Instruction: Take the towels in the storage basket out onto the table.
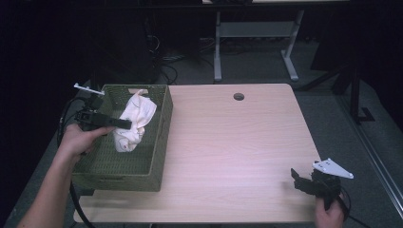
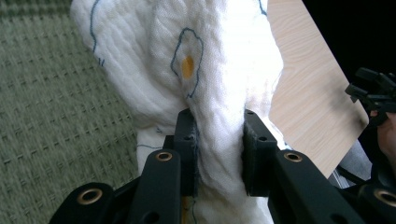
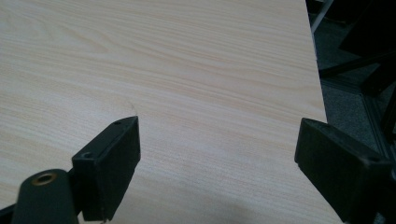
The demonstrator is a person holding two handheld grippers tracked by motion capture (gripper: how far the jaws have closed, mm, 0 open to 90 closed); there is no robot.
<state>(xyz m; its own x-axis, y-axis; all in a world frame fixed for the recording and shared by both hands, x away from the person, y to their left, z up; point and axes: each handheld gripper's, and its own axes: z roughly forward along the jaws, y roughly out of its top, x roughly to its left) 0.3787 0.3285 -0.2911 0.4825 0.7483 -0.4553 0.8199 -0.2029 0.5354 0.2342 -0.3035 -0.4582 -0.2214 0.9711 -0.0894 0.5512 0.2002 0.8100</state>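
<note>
Left gripper view is showing me the grip plainly: my left gripper (image 2: 218,149) is clamping a bunched fold of the white cloth (image 2: 205,70), with one finger (image 2: 186,154) pressing on each side of the fabric and the gap between them narrowed down to the thickness of the wad. The rest of the cloth is billowing up beyond the fingertips, a small yellow-and-blue print showing on it, and the woven green basket (image 2: 51,102) is lying beneath and to one side of the fingers.

From the high view I am seeing the left gripper (image 1: 124,124) reaching over the basket (image 1: 159,137), which is sitting at the left end of the worktop (image 1: 237,147), and the cloth (image 1: 133,121) is hanging from the fingertips inside the basket's walls. I cannot tell whether its lower end is touching the basket floor.

I am judging this as the handling of the cloth at the basket, either lifting it out or lowering it in; the pictures alone are not settling which. Whichever it is, the next move is calling for a steady vertical path so the loose folds are not catching on the basket rim, and for keeping the clamp firm.

My right gripper (image 3: 217,154) is idling, fingers spread wide with nothing between them, hovering over bare worktop near its right edge, well apart from the cloth.
</note>
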